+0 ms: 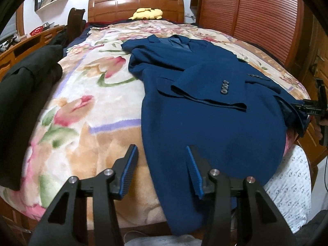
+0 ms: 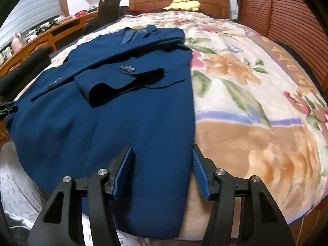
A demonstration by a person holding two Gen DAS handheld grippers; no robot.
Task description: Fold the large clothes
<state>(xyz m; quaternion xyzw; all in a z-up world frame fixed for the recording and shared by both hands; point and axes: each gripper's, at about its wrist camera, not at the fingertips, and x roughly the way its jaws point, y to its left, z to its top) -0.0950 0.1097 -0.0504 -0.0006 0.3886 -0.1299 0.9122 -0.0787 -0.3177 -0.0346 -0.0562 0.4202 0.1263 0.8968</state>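
One blue coat (image 1: 215, 123) on floral blanket (image 1: 86, 94)

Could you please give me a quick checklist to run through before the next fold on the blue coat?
1. Left gripper open, nothing between the pads: ok.
2. Right gripper open, hovering over the hem, nothing pinched: ok.
3. Blue coat lying flat on the floral blanket: ok.
4. Sleeve folded across the front: ok.
5. Hem fully on the bed: not ok, it hangs over the near edge.
6. Far half of the blanket free to receive the fold: ok.
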